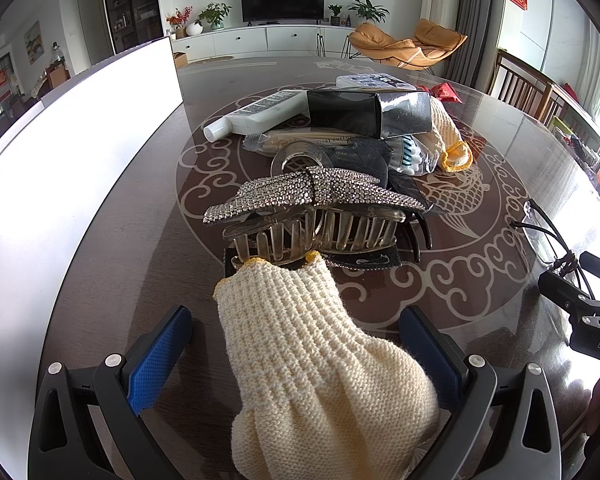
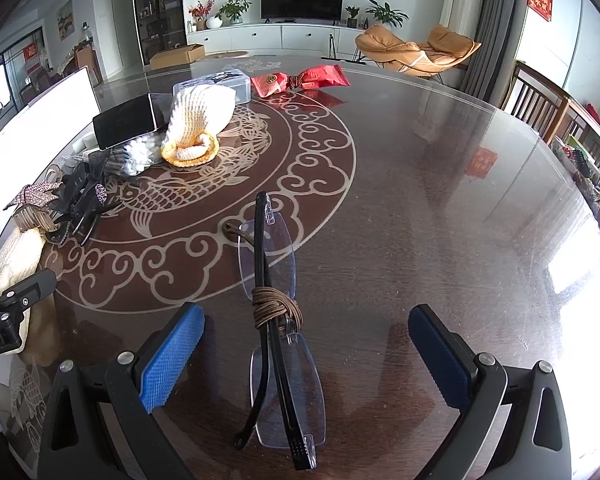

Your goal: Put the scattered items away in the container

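Note:
My left gripper is open, its blue pads on either side of a cream knitted glove that lies on the table. Beyond the glove lies a rhinestone bow hair claw. A white container wall stands at the left. My right gripper is open around folded rimless glasses tied with a brown cord. The glasses lie flat on the table between the pads. The glove also shows in the right wrist view.
A pile sits mid-table: white tube, black box, cotton swabs, second knitted glove, tape roll, clear case. Red packets lie farther back. Chairs stand at the right edge.

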The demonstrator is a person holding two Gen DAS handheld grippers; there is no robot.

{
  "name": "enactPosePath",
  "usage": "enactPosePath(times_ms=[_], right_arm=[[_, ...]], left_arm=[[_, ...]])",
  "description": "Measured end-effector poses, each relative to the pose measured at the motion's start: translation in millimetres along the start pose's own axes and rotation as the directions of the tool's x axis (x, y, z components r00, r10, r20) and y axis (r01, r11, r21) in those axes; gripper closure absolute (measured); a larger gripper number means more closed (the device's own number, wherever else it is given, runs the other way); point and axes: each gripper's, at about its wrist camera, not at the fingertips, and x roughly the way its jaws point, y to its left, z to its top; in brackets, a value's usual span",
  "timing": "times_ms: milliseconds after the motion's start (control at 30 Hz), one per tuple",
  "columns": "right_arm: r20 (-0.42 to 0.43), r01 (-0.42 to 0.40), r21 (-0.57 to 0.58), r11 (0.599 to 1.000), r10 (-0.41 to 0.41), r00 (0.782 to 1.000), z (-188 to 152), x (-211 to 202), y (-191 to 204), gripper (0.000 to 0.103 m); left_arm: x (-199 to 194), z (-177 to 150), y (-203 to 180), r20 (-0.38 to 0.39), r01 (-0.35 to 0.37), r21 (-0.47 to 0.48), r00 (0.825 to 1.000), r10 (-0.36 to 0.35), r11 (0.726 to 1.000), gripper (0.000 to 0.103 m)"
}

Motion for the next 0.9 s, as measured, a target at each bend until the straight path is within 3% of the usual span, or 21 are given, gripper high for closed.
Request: enactPosePath(times_ms=[900], right_arm=[[0.004,0.008,-0.004,1.000,-0.008,1.000,-0.3,0.3,2.1,0.001]], left_arm=[[0.1,0.3,0.3,0.000,0.000,0.000,1.000,0.000,1.000,0.000]])
